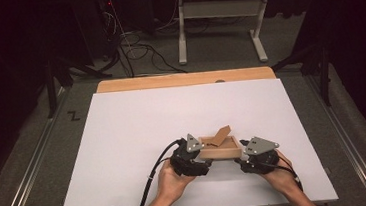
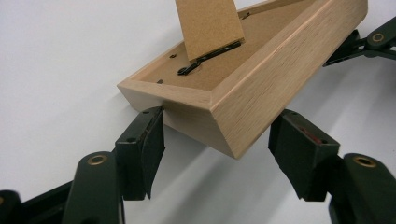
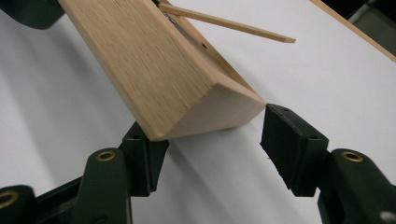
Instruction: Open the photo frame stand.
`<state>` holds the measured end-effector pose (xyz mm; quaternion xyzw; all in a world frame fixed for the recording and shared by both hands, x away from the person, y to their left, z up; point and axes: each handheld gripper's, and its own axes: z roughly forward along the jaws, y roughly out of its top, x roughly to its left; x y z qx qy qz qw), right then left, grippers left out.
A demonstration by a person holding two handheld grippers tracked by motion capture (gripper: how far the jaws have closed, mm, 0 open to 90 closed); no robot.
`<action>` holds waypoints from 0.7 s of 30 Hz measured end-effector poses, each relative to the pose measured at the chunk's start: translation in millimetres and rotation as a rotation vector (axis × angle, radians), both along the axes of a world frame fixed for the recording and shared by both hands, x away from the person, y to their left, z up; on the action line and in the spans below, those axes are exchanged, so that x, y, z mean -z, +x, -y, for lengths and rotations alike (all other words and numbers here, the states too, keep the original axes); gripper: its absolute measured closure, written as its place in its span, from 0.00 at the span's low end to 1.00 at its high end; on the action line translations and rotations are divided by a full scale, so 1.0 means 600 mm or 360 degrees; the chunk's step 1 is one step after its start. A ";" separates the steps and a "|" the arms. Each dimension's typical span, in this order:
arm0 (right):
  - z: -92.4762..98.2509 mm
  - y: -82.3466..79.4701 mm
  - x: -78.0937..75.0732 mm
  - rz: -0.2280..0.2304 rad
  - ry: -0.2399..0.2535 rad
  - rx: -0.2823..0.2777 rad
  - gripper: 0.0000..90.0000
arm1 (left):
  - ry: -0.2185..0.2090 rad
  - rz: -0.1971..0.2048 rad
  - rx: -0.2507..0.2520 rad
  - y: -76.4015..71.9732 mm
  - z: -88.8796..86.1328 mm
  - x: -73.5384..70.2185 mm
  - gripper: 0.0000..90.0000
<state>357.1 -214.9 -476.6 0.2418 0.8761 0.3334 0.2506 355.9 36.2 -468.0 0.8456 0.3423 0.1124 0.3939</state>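
Nearest the lens, the left gripper [image 2: 215,154] stands with its jaws spread around one end of the frame [image 2: 261,79]: the left pad [image 2: 152,149] touches the wood at the corner, the right pad [image 2: 299,154] stands just clear, so it reads as released, not clamped. The right gripper [image 3: 212,154] is the same at the other end: one pad sits under the frame's edge, the other just beside the corner, with no squeeze on the wood yet.

The frame lies face down on the white board [image 1: 124,138], near the person's edge, between both grippers [image 1: 188,160] [image 1: 258,156]. Its back forms a shallow tray: inside sits the brown backing with small dark clips, and the stand [image 2: 208,23] is hinged up from it, tilted.

The step in hand looks like taking hold of both ends before lifting or turning the frame upright. Next, each pair of jaws needs to close evenly on the wood, clear of the stand. Whether the frame's far edge rests flat I cannot quite tell.
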 end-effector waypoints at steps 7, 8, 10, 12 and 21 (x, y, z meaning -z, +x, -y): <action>-0.004 0.009 -0.003 -0.0032 0.0072 0.0006 0.47 | -0.0036 -0.0007 -0.0004 0.010 -0.003 -0.002 0.41; -0.004 0.010 -0.004 -0.0033 0.0077 0.0007 0.48 | -0.0033 -0.0008 -0.0002 0.010 -0.003 -0.001 0.41; -0.004 0.010 -0.004 -0.0033 0.0083 0.0015 0.48 | -0.0016 -0.0011 0.0005 0.012 -0.002 0.001 0.41; -0.005 0.010 -0.004 -0.0025 0.0081 0.0030 0.50 | -0.0010 -0.0013 0.0007 0.013 -0.002 0.003 0.41; -0.006 0.011 -0.005 -0.0018 0.0104 0.0068 0.52 | -0.0003 0.0002 -0.0011 0.016 -0.001 0.006 0.42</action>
